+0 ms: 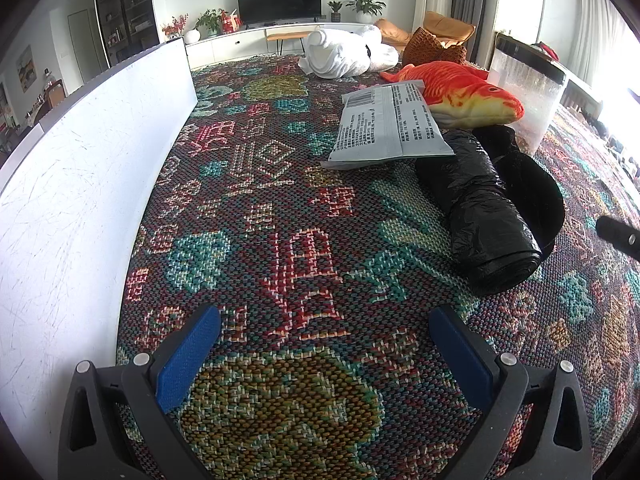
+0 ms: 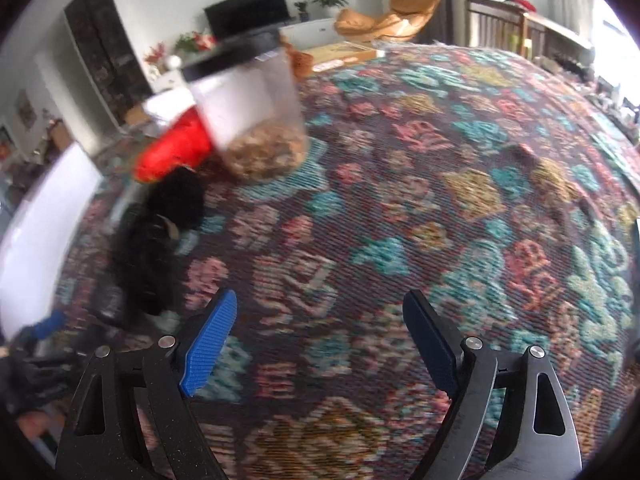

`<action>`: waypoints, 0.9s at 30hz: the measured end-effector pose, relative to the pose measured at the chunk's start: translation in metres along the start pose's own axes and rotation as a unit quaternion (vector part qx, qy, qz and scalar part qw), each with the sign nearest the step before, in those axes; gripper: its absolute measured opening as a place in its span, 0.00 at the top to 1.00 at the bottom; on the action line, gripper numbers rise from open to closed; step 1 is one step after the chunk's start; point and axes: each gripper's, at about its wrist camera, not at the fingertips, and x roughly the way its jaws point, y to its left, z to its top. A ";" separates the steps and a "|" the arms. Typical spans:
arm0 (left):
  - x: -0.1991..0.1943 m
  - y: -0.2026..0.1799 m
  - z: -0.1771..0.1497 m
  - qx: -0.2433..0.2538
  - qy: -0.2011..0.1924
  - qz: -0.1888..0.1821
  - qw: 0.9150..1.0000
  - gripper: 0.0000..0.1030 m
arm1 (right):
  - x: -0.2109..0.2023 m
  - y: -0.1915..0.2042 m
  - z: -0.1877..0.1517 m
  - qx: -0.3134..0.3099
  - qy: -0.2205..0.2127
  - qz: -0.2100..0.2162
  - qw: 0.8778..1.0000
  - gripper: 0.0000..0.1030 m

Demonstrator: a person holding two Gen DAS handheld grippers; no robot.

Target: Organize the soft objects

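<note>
Left gripper (image 1: 324,352): jaws spread, empty, low over patterned cloth (image 1: 280,220). Ahead right: black bag roll (image 1: 480,216), printed pouch (image 1: 390,124), fish plush (image 1: 460,88). Right gripper (image 2: 320,340): spread, empty, view blurred. Likely reach stage; next needs closing on one soft item.

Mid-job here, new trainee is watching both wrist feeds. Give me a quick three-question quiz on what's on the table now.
1. True or false: the left gripper is holding the black bag roll.
2. What does the printed packet partly rest on? A) white towel B) fish plush C) clear container
3. The clear container has a ____ lid.

Key: 1 false, it is open and empty, as is the right gripper. 2 B. 3 black.
</note>
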 end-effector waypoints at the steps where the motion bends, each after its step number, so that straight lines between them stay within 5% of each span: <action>1: 0.000 0.000 0.000 0.000 0.000 0.000 1.000 0.00 | -0.003 0.012 0.007 -0.010 -0.006 0.032 0.999 0.15; 4: 0.000 0.000 0.000 0.000 0.000 0.000 1.000 0.00 | 0.004 0.054 0.027 -0.052 0.001 0.098 0.994 0.18; 7: 0.000 0.000 0.000 0.000 0.000 0.000 1.000 0.00 | 0.037 0.085 0.035 -0.080 0.054 0.113 0.989 0.19; 9: 0.000 0.001 0.000 0.000 0.000 0.000 1.000 0.00 | 0.060 0.086 0.035 -0.071 0.093 0.107 0.987 0.39; 11: 0.000 0.000 0.000 0.000 0.000 0.000 1.000 0.00 | 0.065 0.071 0.032 -0.025 0.104 0.158 0.982 0.71; 16: 0.000 0.001 0.000 0.000 0.000 0.000 1.000 0.00 | 0.039 0.042 0.014 -0.055 0.119 0.125 0.983 0.73; 22: 0.000 0.001 0.000 -0.001 0.000 0.000 1.000 0.00 | -0.002 -0.009 0.020 -0.112 0.048 -0.037 0.992 0.73; 27: 0.000 0.001 0.000 -0.001 0.000 -0.001 1.000 0.00 | -0.006 -0.047 0.055 -0.061 -0.025 -0.038 0.997 0.69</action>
